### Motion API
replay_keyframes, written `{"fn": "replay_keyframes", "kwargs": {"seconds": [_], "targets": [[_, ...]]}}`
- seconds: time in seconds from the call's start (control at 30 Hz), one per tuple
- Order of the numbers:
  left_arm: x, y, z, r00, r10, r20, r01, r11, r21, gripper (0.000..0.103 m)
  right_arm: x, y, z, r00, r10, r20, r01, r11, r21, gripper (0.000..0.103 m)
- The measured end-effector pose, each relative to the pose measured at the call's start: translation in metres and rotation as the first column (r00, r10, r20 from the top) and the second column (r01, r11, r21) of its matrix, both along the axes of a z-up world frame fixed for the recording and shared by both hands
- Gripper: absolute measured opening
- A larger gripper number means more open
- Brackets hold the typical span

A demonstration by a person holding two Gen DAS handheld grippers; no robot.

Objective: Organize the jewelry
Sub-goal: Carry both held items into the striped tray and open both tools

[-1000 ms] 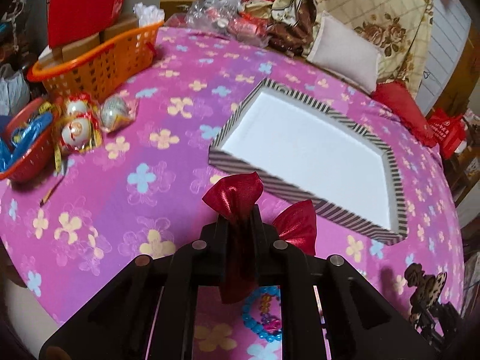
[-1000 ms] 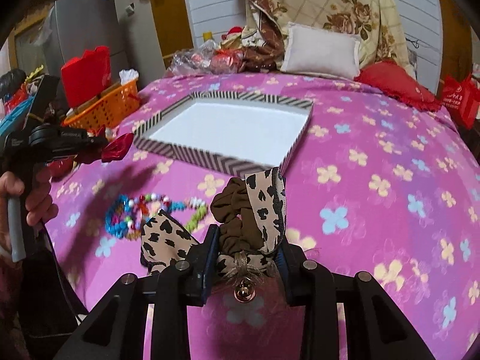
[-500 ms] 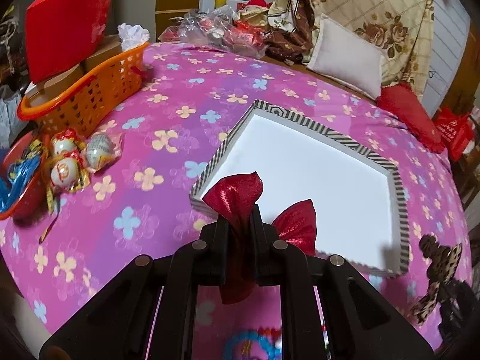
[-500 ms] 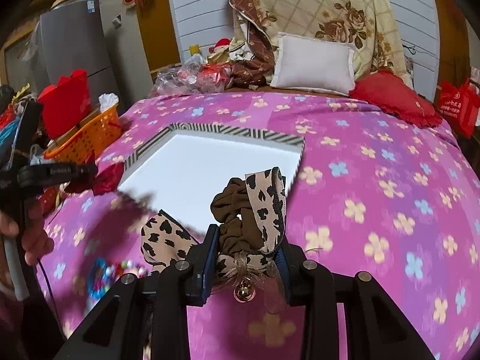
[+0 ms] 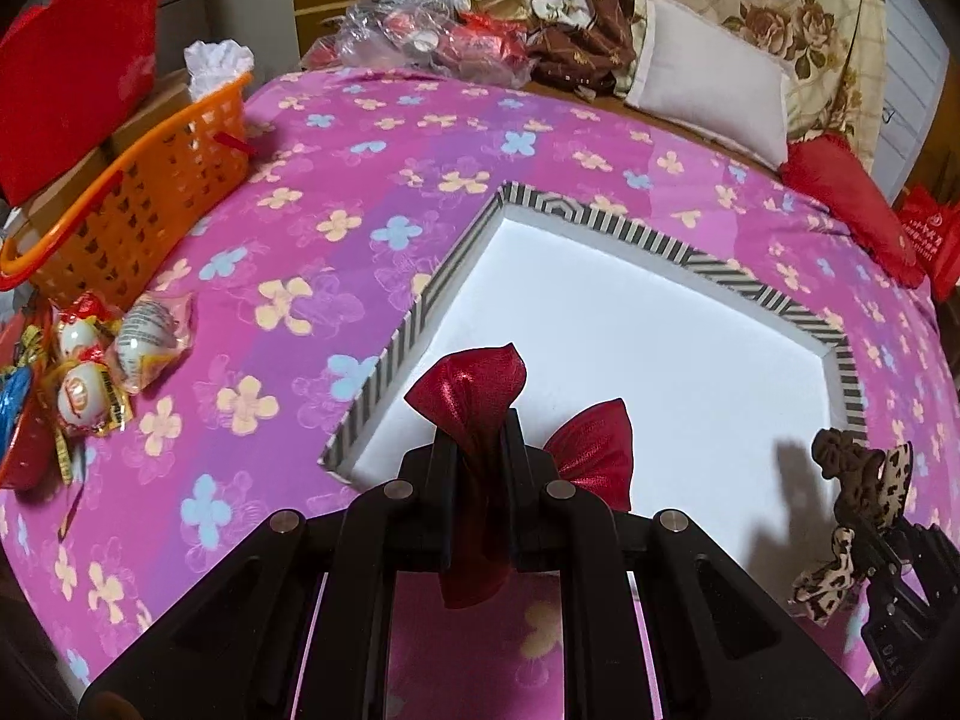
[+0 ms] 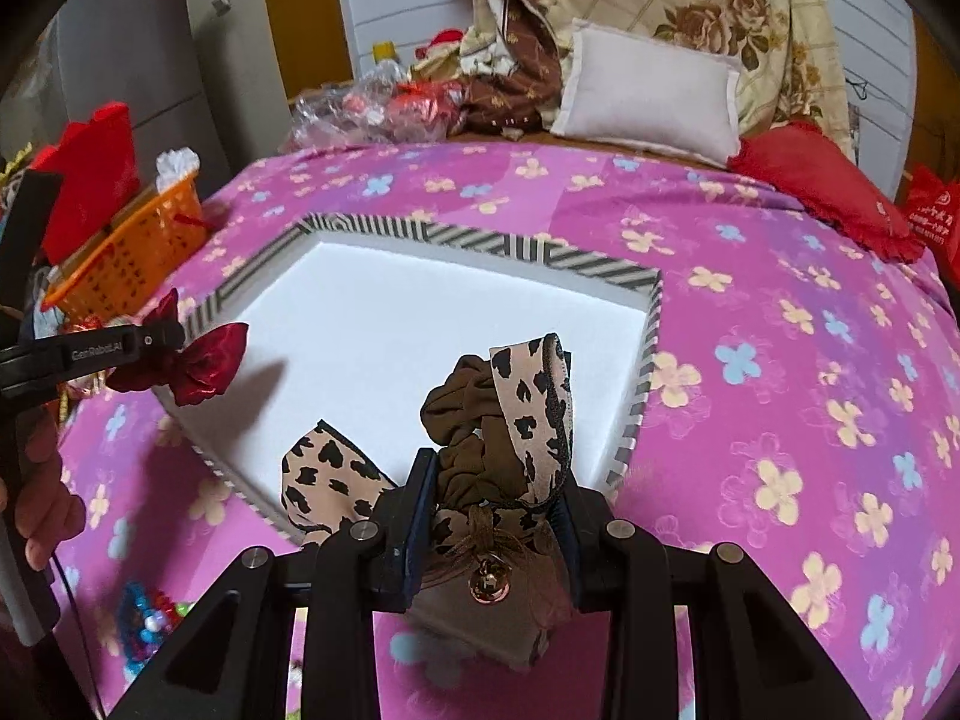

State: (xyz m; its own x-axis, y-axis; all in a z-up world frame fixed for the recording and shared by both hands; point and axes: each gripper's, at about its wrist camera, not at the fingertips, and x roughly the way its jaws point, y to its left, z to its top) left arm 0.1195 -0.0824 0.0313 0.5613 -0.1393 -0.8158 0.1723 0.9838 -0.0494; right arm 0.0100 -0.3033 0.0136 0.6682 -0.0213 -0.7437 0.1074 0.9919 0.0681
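Note:
My left gripper (image 5: 477,450) is shut on a shiny red bow (image 5: 474,396) and holds it above the near left corner of the striped tray (image 5: 396,354) with a white floor. My right gripper (image 6: 489,480) is shut on a leopard-print scrunchie bow (image 6: 510,414) with a small bell, held above the tray's near edge (image 6: 636,408). The left gripper with the red bow (image 6: 192,363) shows at the left in the right wrist view. The right gripper with the scrunchie bow (image 5: 864,480) shows at the right in the left wrist view. A beaded bracelet (image 6: 147,618) lies on the pink cloth.
An orange basket (image 5: 138,204) with boxes stands at the left, wrapped sweets (image 5: 114,354) beside it. Pillows (image 5: 708,84), a red cushion (image 5: 852,198) and plastic bags (image 5: 432,42) lie at the back of the pink flowered cloth (image 6: 780,360).
Both grippers have moved forward with their bows, from over the pink cloth to over the tray's near edge. The tray now looks larger and closer in both views.

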Motion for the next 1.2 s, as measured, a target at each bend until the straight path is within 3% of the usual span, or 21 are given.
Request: {"fn": "replay_keyframes", "kwargs": {"seconds": [0.2,0.37,0.47,0.7,0.93,1.2], "targets": [[0.011,-0.005,-0.019,0.999,0.003,-0.046,-0.003,1.000,0.016,0.012,0.015,-0.003,-0.015,0.999,-0.010,-0.048,0.009,1.000,-0.013,0.036],[0.019,-0.003,-0.033,0.995,0.016,-0.099,-0.016,1.000,0.002,0.013,0.022,0.000,-0.020,0.997,0.001,-0.077,-0.004,1.000,-0.028,0.050],[0.016,0.002,-0.036,0.993,0.019,-0.112,-0.021,1.000,-0.017,0.029,0.017,0.003,-0.013,0.998,0.001,-0.057,-0.004,0.999,-0.040,0.062],[-0.002,0.007,-0.018,0.997,0.000,-0.073,-0.004,0.999,-0.050,0.061,-0.011,0.005,0.013,1.000,-0.013,0.023,0.014,1.000,-0.016,0.064],[-0.030,0.011,0.010,1.000,-0.009,-0.001,0.009,0.999,-0.038,0.063,-0.048,0.017,0.032,0.996,-0.009,0.086,0.010,1.000,-0.016,0.074],[-0.083,0.023,0.027,0.997,-0.026,0.074,0.026,1.000,-0.007,0.063,-0.089,0.040,0.035,0.995,0.023,0.100,-0.021,1.000,-0.016,0.075]]}}
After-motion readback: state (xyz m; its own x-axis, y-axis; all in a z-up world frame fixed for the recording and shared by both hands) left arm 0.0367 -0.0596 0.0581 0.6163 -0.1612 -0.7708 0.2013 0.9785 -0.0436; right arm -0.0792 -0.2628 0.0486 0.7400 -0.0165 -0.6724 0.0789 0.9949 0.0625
